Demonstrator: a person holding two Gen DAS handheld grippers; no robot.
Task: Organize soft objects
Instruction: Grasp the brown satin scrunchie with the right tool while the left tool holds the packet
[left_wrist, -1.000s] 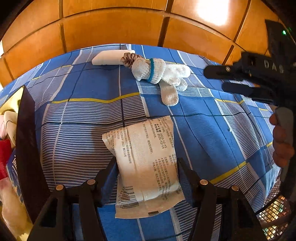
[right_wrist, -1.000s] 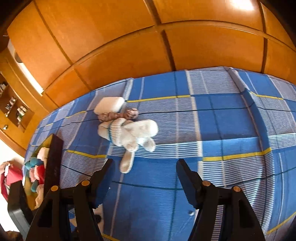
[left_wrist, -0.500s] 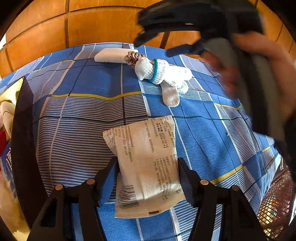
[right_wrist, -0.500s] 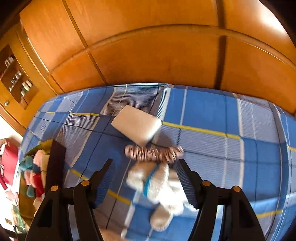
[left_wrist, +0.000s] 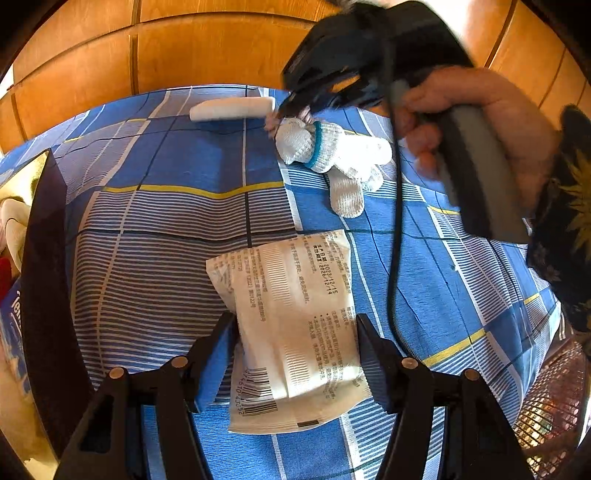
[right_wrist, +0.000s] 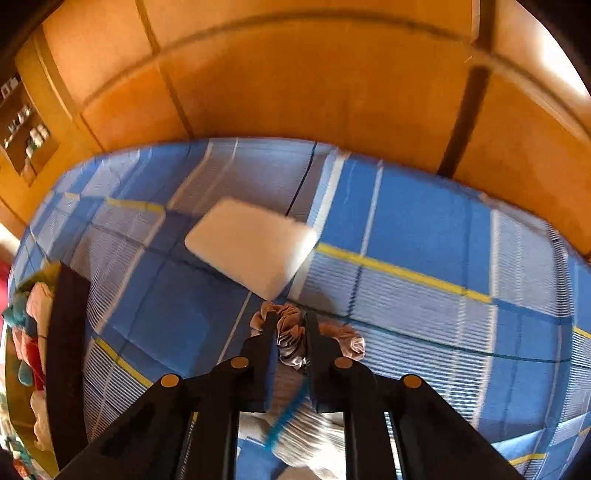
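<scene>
Brown scrunchie (right_wrist: 291, 338) being pinched by right gripper (right_wrist: 290, 325) beside white pad (right_wrist: 251, 245), printed packet (left_wrist: 295, 332) being squeezed between left gripper (left_wrist: 295, 345) fingers, on blue plaid cloth (left_wrist: 166, 158).

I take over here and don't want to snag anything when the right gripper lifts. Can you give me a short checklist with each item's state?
1. Right gripper shut on the scrunchie: ok.
2. White glove clear of the right jaws: cannot tell; it lies directly under them.
3. White sponge block clear of the grip: ok.
4. Left gripper off the tissue pack: cannot tell; jaws straddle it.
5. Box open for a drop: ok.
</scene>
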